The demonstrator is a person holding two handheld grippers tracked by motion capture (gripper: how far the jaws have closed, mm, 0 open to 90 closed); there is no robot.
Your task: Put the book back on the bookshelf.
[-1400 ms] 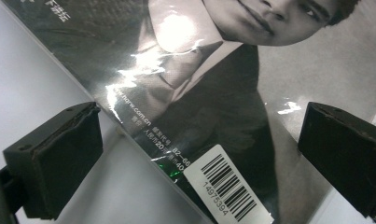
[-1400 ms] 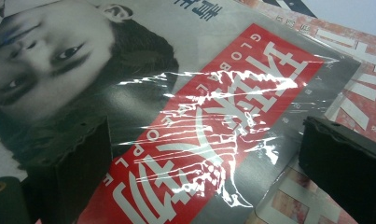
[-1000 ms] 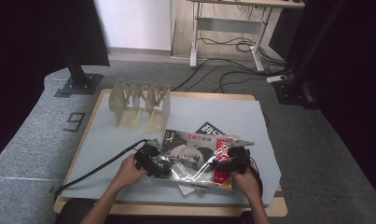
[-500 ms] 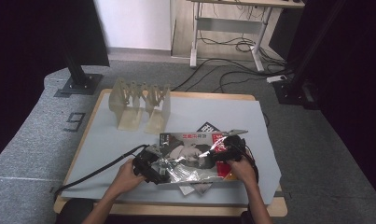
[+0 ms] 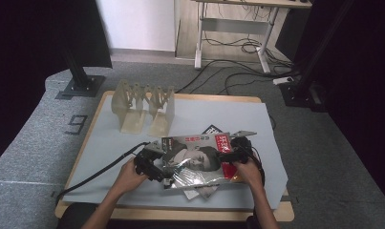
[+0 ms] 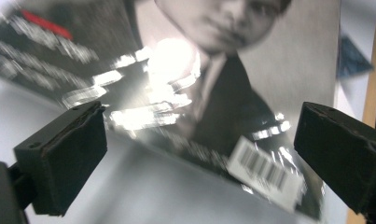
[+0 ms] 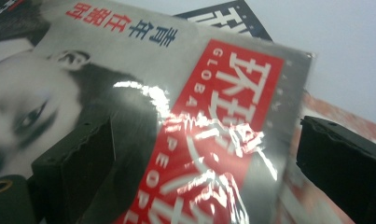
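- Grey carpet runs around a wooden table covered by a pale grey mat, with a desk frame and loose cables on the floor beyond it.
- At the far left of the mat, well beyond both tongs, stands a translucent rack with upright dividers.
- Between the two tongs lies a glossy magazine with a black-and-white portrait cover and a red title block; it rests on top of other magazines whose corners stick out beneath it.
- The left gripper sits at the magazine's left edge; in the left gripper view its jaws stand wide apart, with the cover and its barcode lying ahead between them, and nothing is clamped.
- The right gripper is at the magazine's right edge, over the red title block; in the right gripper view its jaws are spread wide on either side of that corner.
- Whether either tong's lower jaw touches the cover is hard to tell, as the shiny wrap throws glare.
- A black cable trails from the left gripper toward the near left of the table.
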